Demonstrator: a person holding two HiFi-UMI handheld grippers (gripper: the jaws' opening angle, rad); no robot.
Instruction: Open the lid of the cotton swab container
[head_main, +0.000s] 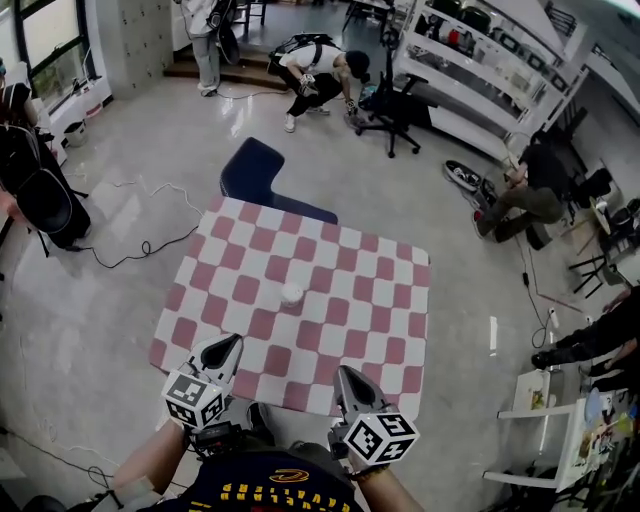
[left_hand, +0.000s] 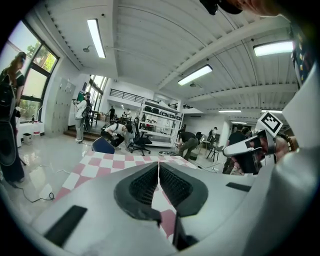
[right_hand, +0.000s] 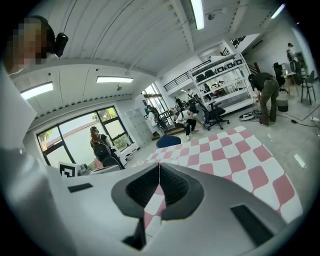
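Note:
A small round white cotton swab container (head_main: 291, 294) stands with its lid on near the middle of the red-and-white checked table (head_main: 370, 270). My left gripper (head_main: 227, 349) hovers over the table's near left edge, shut and empty. At the near edge further right my right gripper (head_main: 345, 381) is also shut with nothing in it. Both are well short of the container. In the left gripper view the jaws (left_hand: 159, 165) meet over the checked cloth, and the right gripper (left_hand: 250, 150) shows at the side. The right gripper view shows its closed jaws (right_hand: 159, 166) and the table, not the container.
A dark blue chair (head_main: 262, 177) stands at the table's far side. People crouch and stand on the floor beyond, by an office chair (head_main: 395, 110) and shelving (head_main: 480, 60). Cables (head_main: 140, 245) trail on the floor at left. A white side table (head_main: 545, 425) stands at right.

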